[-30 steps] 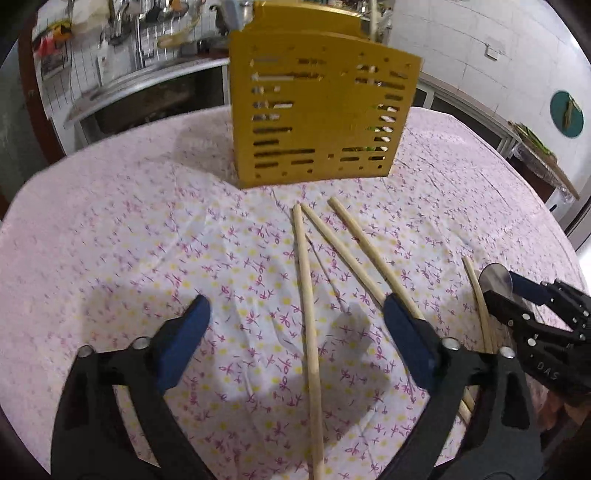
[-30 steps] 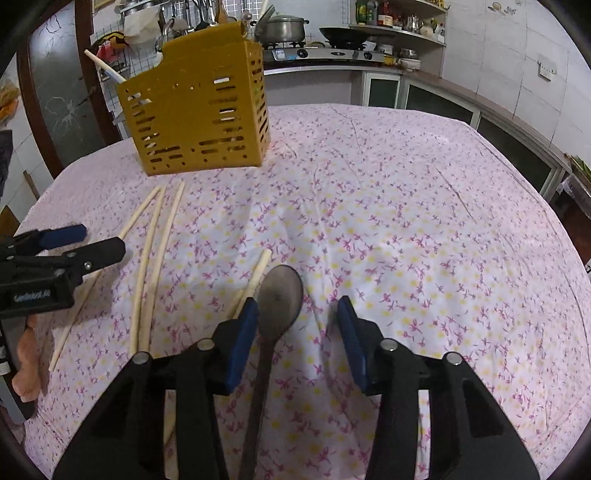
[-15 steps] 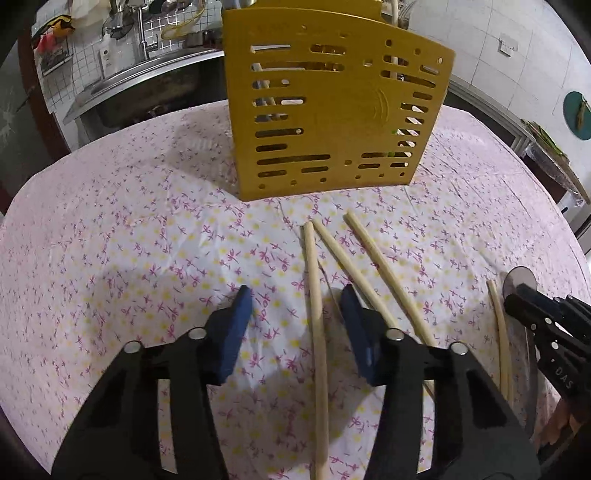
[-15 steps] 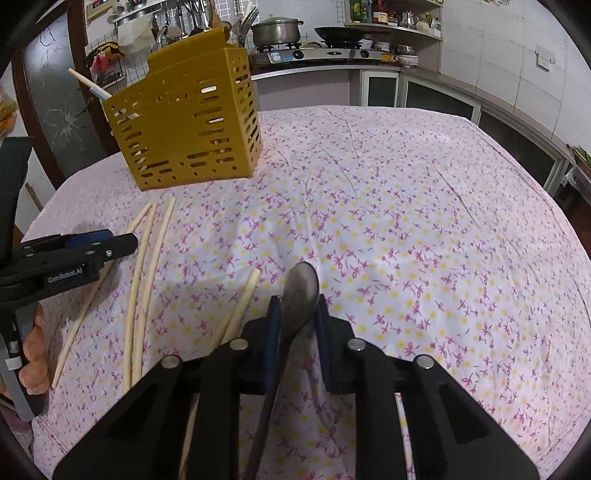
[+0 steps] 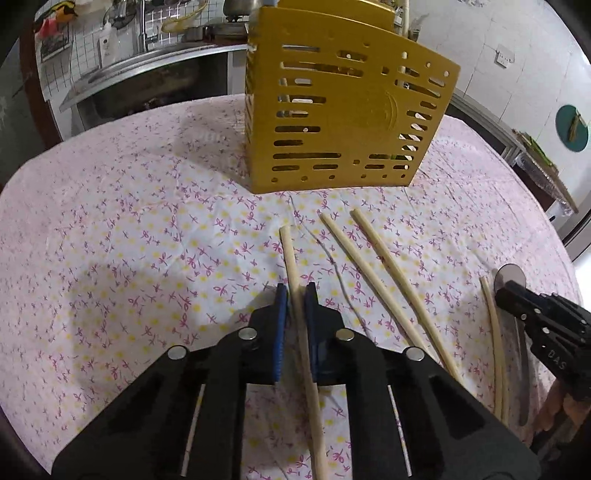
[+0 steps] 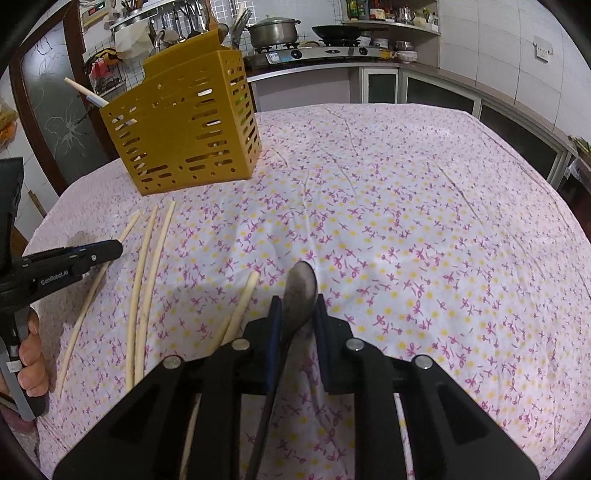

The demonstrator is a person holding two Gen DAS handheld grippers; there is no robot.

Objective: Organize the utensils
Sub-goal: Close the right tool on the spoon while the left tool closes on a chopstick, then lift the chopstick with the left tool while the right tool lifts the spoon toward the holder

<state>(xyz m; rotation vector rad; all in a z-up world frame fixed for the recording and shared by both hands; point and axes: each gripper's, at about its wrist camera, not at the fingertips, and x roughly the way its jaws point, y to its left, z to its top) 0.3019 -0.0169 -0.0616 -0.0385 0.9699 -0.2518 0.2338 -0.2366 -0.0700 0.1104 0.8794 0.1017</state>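
Note:
My left gripper is shut on a pale wooden chopstick that lies on the flowered cloth, pointing toward the yellow slotted utensil holder. Two more chopsticks lie to its right, and another chopstick lies near my right gripper. In the right wrist view my right gripper is shut on a metal spoon, bowl forward, on the cloth. A chopstick lies just left of it. The holder stands far left with a chopstick inside.
The table's flowered cloth spreads to the right of the spoon. Three chopsticks lie between the holder and my left gripper. A kitchen counter with a stove and pot runs behind the table.
Both grippers have closed: the left on the leftmost chopstick after moving forward toward the holder, the right on the spoon.

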